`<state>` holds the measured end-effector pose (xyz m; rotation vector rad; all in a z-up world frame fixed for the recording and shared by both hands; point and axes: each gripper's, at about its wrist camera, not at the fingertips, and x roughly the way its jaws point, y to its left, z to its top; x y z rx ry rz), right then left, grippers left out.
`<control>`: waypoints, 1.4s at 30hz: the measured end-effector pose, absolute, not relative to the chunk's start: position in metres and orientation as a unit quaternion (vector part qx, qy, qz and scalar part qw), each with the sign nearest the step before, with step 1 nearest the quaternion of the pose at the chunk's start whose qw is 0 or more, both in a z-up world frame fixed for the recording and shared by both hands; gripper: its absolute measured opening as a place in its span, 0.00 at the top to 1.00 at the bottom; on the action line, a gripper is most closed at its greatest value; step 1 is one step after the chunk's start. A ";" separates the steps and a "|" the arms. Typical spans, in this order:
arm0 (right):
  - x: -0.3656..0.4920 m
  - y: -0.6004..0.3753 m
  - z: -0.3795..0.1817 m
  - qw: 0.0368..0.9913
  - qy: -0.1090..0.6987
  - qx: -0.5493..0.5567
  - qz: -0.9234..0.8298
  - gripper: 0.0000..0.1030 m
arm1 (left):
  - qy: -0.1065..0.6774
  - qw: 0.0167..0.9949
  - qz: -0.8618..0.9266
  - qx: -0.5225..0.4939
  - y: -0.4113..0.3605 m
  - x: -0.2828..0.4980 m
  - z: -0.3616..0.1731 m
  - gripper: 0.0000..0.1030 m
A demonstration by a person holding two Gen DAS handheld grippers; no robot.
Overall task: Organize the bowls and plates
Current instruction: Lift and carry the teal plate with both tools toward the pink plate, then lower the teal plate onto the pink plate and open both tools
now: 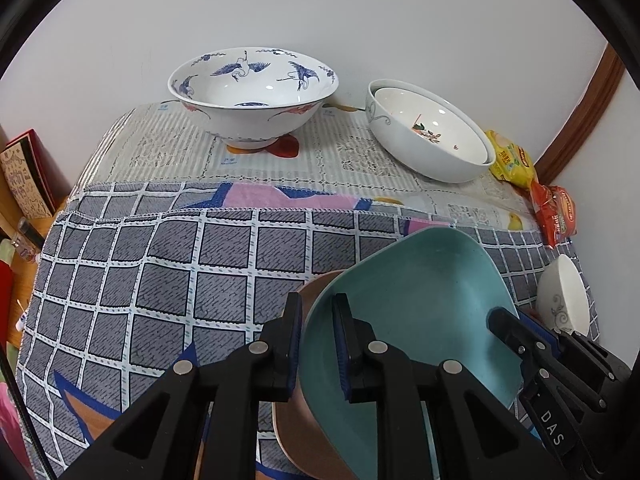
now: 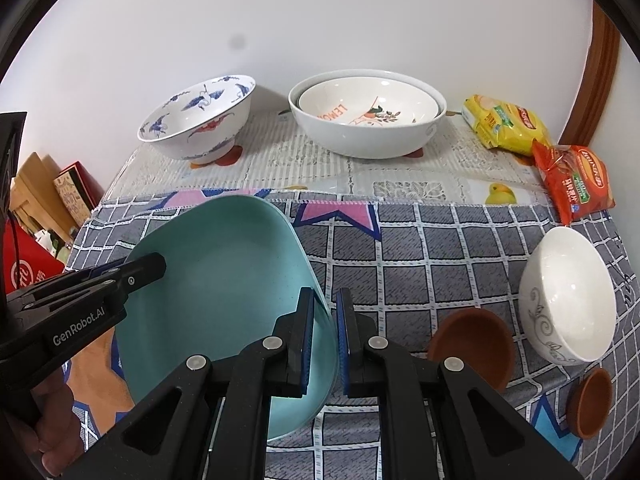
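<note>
I have both tongs, left tongs (image 1: 316,344) and right tongs (image 2: 325,340), clamped on opposite rims of the teal plate (image 2: 224,280); stiff, slick, breakable, so I keep rim grips.

— What's behind the table?
— A plain white wall (image 2: 320,20), evenly lit, with a curved brown wooden trim (image 2: 592,80) at the right.
— And the table itself?
— A grey checked cloth (image 1: 160,280) lies over a pale patterned cover (image 1: 168,148). A red box (image 1: 28,172) stands at the left.
</note>
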<state>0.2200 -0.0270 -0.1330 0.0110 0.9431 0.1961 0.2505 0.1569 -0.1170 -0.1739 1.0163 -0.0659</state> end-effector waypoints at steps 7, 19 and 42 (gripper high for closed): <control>0.221 -0.021 -0.141 0.882 0.462 0.000 0.097 0.90 | 0.483 0.872 -0.023 -0.075 0.160 0.256 -0.122 0.83; 0.209 -0.021 -0.151 0.871 0.481 0.007 0.099 0.90 | 0.491 0.868 -0.017 -0.071 0.166 0.254 -0.127 0.83; 0.154 -0.046 -0.131 0.865 0.478 0.058 0.142 0.72 | 0.477 0.877 -0.009 -0.057 0.156 0.200 -0.090 0.83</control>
